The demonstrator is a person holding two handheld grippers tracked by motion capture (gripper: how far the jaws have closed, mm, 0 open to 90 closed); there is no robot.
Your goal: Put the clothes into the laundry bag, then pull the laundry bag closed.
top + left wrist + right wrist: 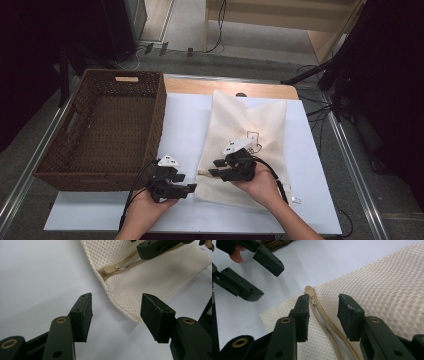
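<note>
Right now mesh bag lies flat mid-tabletop, zip pull at its 7 o'clock corner. Right claw open astride zipper (nothing pinched), left claw open, empty, at bag's 8 o'clock. Risk: pads grab mesh w/o the pull, bag just bunches.

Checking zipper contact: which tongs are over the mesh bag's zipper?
The right tongs straddle the zipper; the left tongs hover off the mesh bag.

**Dim room, bright tabletop**

White sheet covers most of a wooden table with metal rails. Grey floor behind it, cables trailing across, a light wood cabinet at the back. Both sides are pretty much black.
</note>
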